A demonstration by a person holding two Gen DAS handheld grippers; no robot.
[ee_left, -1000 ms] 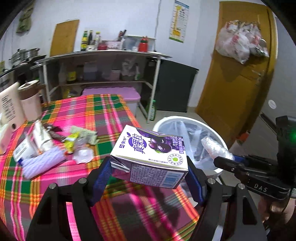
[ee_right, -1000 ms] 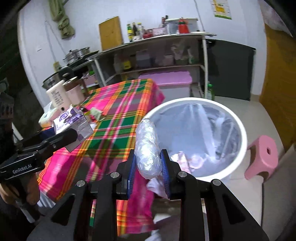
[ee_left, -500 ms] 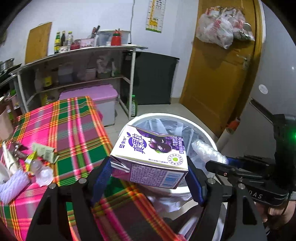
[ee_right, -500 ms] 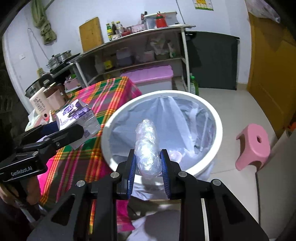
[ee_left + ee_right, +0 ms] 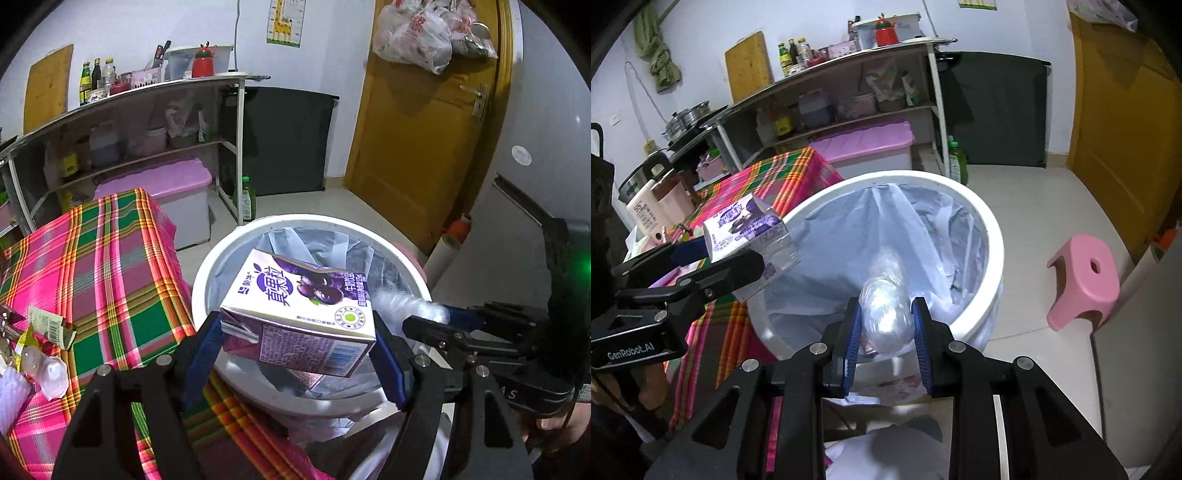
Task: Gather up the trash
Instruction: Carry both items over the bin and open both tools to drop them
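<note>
The left gripper (image 5: 299, 332) clamps a purple milk carton (image 5: 299, 314) by its two ends, lying flat over the mouth of the white trash bin (image 5: 991, 236) lined with a clear bag, beside the plaid-covered counter (image 5: 110, 266). The right gripper (image 5: 886, 332) sits over the same bin, its jaws having just been opening, with a crumpled clear plastic wad (image 5: 886, 306) between the blue pads (image 5: 854, 339); whether they press it I cannot tell.

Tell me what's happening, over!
Left gripper clamps the milk carton over the bin. Right gripper, jaws just opening, plastic wad between them, over the bin. Nothing blocking.
</note>
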